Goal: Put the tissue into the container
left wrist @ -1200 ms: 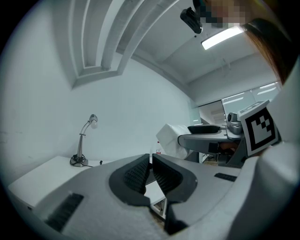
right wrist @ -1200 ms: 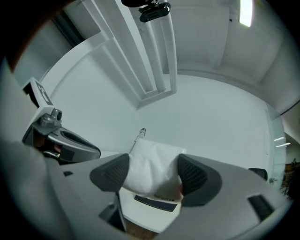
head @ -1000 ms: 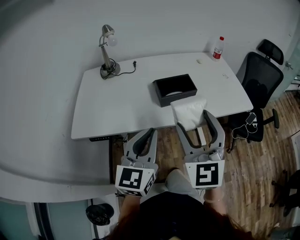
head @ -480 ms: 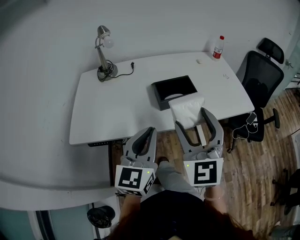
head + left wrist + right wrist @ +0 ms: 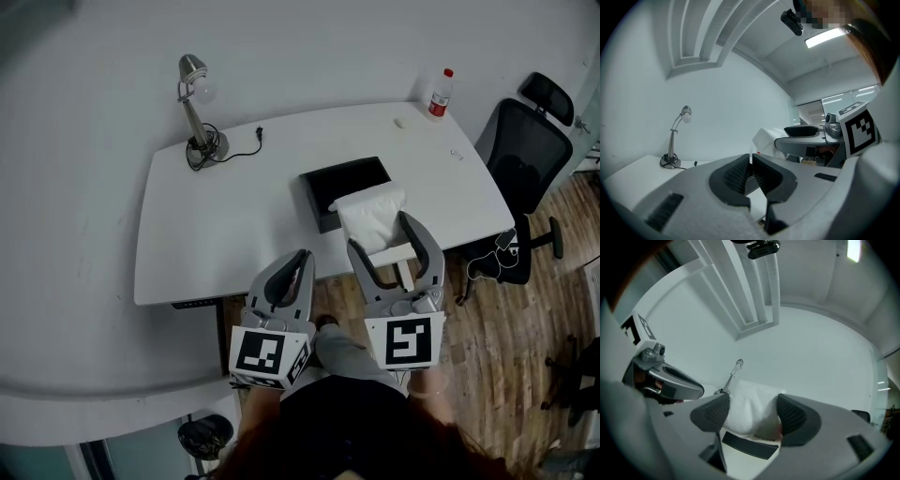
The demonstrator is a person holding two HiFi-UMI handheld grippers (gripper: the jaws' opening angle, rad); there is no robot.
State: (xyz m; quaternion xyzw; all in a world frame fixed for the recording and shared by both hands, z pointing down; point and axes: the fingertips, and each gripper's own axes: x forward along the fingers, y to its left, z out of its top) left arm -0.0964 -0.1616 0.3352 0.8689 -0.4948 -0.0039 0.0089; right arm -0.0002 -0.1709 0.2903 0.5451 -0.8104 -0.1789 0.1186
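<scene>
Head view: right gripper (image 5: 378,232) clamps the tissue (image 5: 370,211) above the desk's (image 5: 234,225) front edge, by the container's (image 5: 337,178) near rim. Left gripper (image 5: 300,258) closed, empty. Carry forward to centre, lower, then release; height above it is hard to judge.

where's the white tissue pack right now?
Head view, right of centre: the soft white tissue pack is clamped in the right claw, over the near right corner of the black rectangular container on the white table.
</scene>
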